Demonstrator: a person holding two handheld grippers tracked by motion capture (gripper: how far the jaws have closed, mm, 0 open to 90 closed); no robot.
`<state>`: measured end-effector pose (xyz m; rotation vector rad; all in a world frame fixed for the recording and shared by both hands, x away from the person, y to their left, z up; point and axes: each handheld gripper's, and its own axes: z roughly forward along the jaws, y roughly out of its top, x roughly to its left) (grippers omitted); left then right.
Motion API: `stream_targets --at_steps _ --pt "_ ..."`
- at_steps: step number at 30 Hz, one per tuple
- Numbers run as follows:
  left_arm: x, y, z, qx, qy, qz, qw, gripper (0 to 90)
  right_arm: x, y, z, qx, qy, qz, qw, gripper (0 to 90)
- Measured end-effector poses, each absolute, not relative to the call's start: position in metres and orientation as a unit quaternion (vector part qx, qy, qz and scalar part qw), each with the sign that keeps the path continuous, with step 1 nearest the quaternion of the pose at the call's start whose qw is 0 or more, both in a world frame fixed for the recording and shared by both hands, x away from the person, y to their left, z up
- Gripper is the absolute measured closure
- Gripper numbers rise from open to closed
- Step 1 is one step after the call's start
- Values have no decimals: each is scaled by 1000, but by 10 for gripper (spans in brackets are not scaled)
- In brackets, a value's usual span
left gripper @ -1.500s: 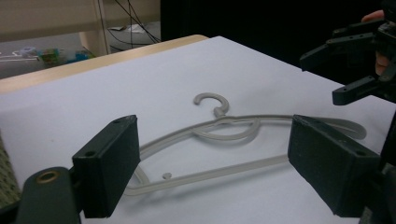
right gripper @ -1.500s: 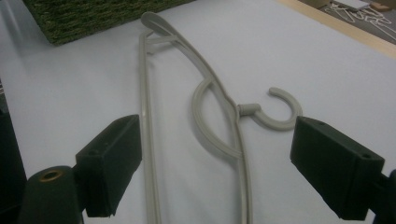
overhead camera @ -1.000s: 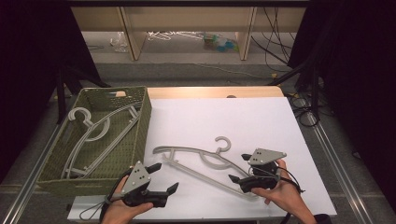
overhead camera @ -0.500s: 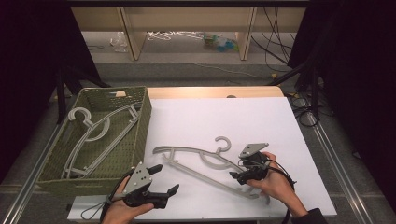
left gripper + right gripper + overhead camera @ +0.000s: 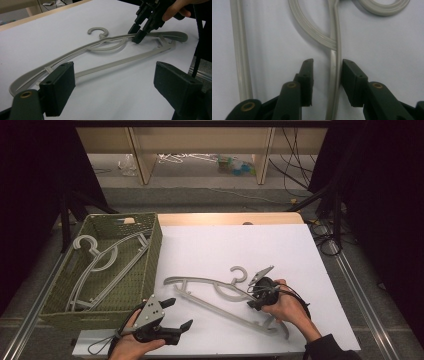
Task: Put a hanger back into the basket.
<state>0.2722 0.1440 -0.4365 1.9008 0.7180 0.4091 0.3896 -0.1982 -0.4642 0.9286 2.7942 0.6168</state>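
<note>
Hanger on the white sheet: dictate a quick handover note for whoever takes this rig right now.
Right claw: straddles the upper arm of the grey hanger, jaws just closing, a gap left on one side, not clamped.
Left claw: open, holding nothing, near the table's front edge.
Done: one hanger in the green basket.
Left: finish the grip, then probably lift this hanger into the basket.

Smooth grey plastic hanger [image 5: 220, 292] on matt white paper sheet [image 5: 280, 250].

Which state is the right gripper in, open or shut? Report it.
Open: the right gripper straddles the hanger, a gap showing beside one pad; its jaws have just been closing.
</note>
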Motion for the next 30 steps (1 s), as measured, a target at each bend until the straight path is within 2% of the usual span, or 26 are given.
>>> stream_targets --at_steps 8,11,14,18,23,30 --pt "273 145 -436 787 301 172 511 178 400 -186 -461 305 937 162 57 714" --pt "274 146 -437 790 294 170 511 178 406 -191 -461 307 936 168 46 804" --pt "274 145 -437 791 301 172 505 178 410 -194 -462 311 934 174 30 808" --pt "275 144 -438 790 297 167 510 178 408 -189 -461 302 939 160 45 803" --pt "275 143 -437 792 296 166 507 180 410 -189 -461 308 937 158 35 805" --pt "275 144 -435 792 297 172 504 185 408 -188 -460 290 943 156 45 814"
